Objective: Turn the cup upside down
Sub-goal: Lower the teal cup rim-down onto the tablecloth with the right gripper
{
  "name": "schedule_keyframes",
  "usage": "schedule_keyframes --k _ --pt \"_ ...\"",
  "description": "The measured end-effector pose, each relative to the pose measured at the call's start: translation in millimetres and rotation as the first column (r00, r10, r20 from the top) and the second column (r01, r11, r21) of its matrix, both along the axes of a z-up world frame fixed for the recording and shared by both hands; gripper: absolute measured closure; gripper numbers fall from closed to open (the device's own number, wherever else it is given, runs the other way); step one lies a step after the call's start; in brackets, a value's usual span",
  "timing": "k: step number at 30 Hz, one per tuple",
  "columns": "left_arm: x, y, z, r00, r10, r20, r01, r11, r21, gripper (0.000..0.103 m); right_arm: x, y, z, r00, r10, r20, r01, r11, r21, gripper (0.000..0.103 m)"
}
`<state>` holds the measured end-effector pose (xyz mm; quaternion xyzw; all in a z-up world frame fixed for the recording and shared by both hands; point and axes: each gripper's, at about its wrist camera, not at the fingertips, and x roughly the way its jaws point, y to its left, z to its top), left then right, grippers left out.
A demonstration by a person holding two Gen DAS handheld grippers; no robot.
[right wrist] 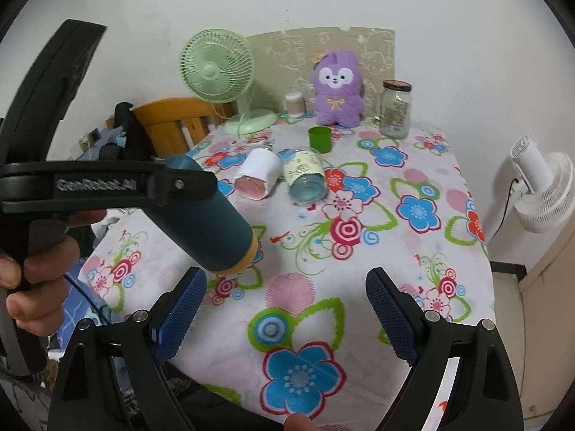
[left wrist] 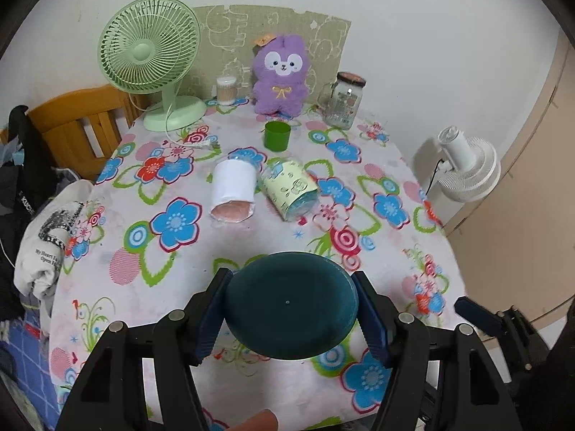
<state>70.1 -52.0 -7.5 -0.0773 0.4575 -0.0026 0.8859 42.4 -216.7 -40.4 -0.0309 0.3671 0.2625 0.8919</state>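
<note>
The left tongs [left wrist: 291,309] clamp a dark teal cylindrical cup [left wrist: 291,305], held tilted above the near left of the flower-patterned counter [right wrist: 413,258], its tan rim pointing down-right. The right tongs [right wrist: 285,312] stand apart, empty, over the near edge.

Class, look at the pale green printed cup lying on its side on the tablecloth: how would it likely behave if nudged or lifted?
The pale green printed cup lies on its round side, so a nudge would probably roll it, perhaps against the white cup beside it. Its see-through ends suggest glass or hard plastic: likely stiff, possibly fragile and slippery.
</note>
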Motion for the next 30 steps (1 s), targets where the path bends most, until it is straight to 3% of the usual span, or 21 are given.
schedule_keyframes --k 10,19,30 --pt "-1.1 1.8 -20.0 0.998 -0.013 -0.059 0.016 0.999 0.045 0.035 -7.9 7.4 -11.2 1.000 0.017 -0.017 -0.017 1.000 -0.004 0.011" --pt "12.0 -2.1 -60.4 0.988 -0.021 -0.154 0.037 0.995 0.097 0.035 -9.0 12.0 -25.5 0.998 0.024 -0.053 -0.025 1.000 -0.011 0.011" --pt "14.8 -6.7 -62.2 0.987 -0.037 -0.153 0.052 0.994 0.096 0.031 -4.5 8.5 -27.0 0.998 0.013 -0.060 -0.014 1.000 -0.011 0.011"
